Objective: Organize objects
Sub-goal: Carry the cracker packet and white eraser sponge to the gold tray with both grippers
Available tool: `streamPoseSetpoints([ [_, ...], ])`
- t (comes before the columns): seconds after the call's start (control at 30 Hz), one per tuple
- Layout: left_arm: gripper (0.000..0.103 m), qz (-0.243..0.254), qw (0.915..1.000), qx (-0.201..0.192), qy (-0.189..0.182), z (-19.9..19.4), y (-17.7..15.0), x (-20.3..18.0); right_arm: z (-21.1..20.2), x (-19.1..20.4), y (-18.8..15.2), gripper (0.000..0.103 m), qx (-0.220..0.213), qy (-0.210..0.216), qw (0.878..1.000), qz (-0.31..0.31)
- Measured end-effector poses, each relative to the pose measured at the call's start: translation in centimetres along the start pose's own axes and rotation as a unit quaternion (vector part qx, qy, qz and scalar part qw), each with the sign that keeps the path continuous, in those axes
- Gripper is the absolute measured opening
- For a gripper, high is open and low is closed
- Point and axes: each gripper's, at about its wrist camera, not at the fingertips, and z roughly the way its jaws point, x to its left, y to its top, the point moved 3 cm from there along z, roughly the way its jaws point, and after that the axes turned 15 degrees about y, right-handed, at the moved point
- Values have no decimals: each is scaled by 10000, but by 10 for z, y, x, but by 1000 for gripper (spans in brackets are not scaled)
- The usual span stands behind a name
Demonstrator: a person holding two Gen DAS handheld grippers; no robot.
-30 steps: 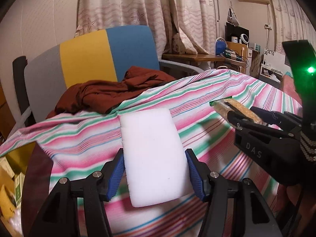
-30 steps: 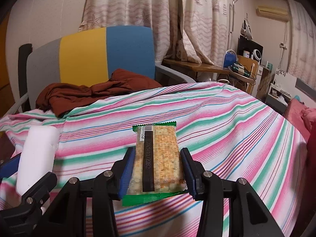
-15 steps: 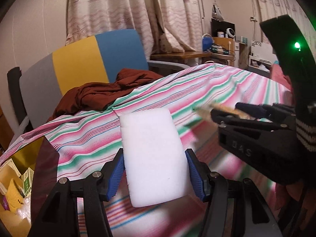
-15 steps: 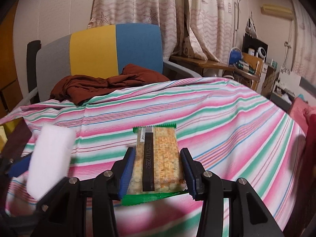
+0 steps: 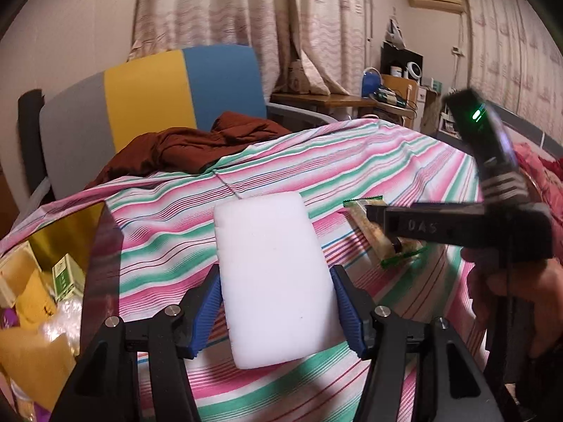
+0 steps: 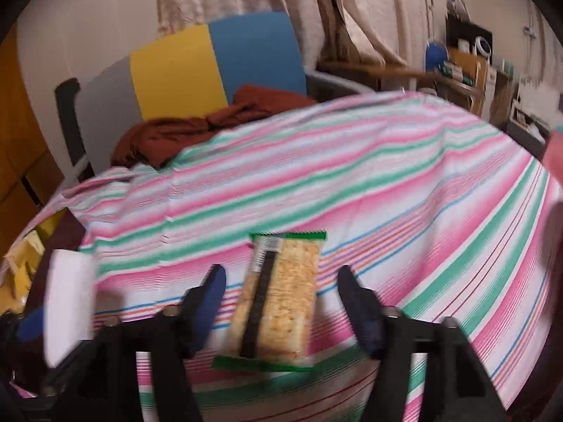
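My left gripper (image 5: 276,277) is shut on a white sponge block (image 5: 264,239), its blue pads pressing both long sides, held above the striped tablecloth (image 5: 352,161) near its left edge. The sponge (image 6: 68,302) also shows at the far left of the right wrist view. My right gripper (image 6: 281,274) is opening, with its pads clear of a cracker packet (image 6: 278,299) in a green-edged wrapper. That packet lies loose and tilted between the jaws, low over the cloth. In the left wrist view the right gripper (image 5: 380,214) sits to the right of the sponge, over the packet (image 5: 385,251).
A chair (image 5: 140,105) with a grey, yellow and blue back stands behind the table, a dark red garment (image 5: 197,147) heaped on it. Beyond the table's left edge lies an open yellow box (image 5: 42,281) with small cartons. A cluttered desk (image 5: 334,98) stands at the back right.
The right jaws have spread off the cracker packet, which has tilted and sunk between them. The left gripper has carried the sponge leftward, so the yellow box shows more.
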Motion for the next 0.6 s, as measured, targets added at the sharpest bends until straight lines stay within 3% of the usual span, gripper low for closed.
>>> streamPoseSetpoints([
  [0.2, 61, 1, 10000, 49, -32, 1, 1, 1, 29, 3, -6, 62, 515, -138, 9986, -49],
  [0.3, 61, 45, 10000, 4, -45, -1, 2, 0, 30, 9, -8, 48, 514, -313, 9977, -327],
  [0.6, 61, -84, 9997, -209, -42, -16, 10, 11, -1, 29, 0, 46, 57, -4, 9998, -210],
])
